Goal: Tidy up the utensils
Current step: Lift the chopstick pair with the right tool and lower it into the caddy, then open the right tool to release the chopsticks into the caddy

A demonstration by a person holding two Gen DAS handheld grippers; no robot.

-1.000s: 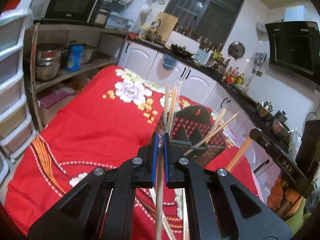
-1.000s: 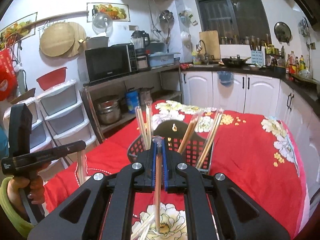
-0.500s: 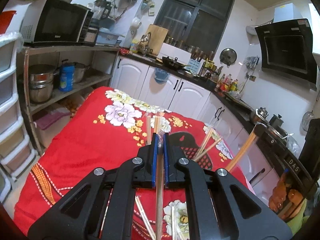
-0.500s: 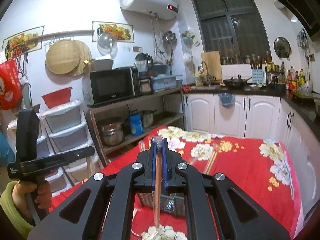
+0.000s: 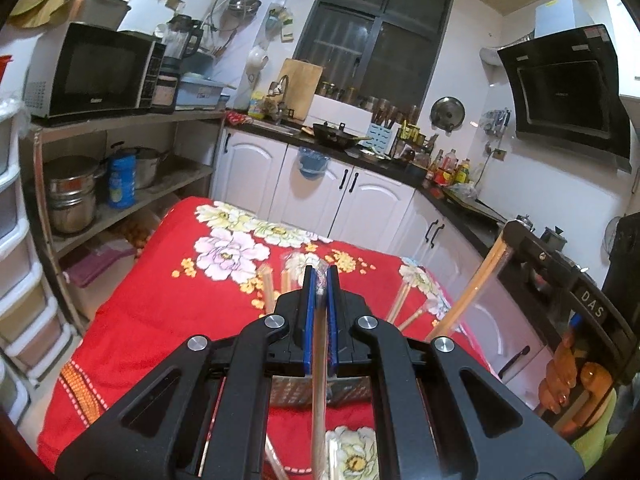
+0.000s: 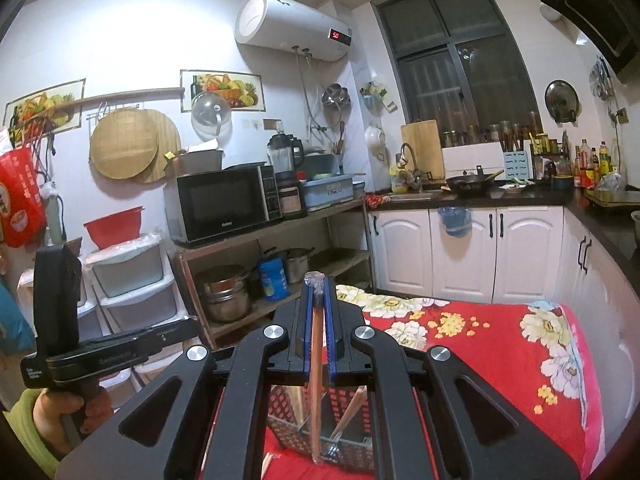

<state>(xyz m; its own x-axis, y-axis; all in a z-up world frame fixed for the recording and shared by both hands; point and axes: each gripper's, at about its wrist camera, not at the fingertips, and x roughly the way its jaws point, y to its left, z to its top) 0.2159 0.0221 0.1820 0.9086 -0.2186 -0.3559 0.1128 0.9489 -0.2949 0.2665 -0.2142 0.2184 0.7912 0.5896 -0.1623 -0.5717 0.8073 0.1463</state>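
My left gripper (image 5: pixel 319 280) is shut on a plastic-wrapped pair of chopsticks (image 5: pixel 319 380) that hangs down between its blue pads. Under its fingers a dark mesh basket (image 5: pixel 294 391) stands on the red floral tablecloth (image 5: pixel 160 312), with other chopsticks (image 5: pixel 267 292) sticking up from it. My right gripper (image 6: pixel 318 285) is shut on another wrapped pair of chopsticks (image 6: pixel 316 364), whose lower end hangs over the basket (image 6: pixel 352 416). Each view shows the other gripper at its edge: the right gripper (image 5: pixel 510 236) with its tan chopsticks (image 5: pixel 468 296), and the left gripper (image 6: pixel 188 324).
A shelf rack with a microwave (image 6: pixel 224 204) and steel pots (image 5: pixel 70 196) stands left of the table. White cabinets (image 5: pixel 372 204) run behind and along the right side. Plastic drawers (image 6: pixel 132 280) stand at the near left. Loose chopsticks (image 5: pixel 272 458) lie on the cloth.
Both grippers have risen with their chopsticks still held. The basket has dropped from the middle of each view to beneath the fingers, and more of the kitchen wall shows.
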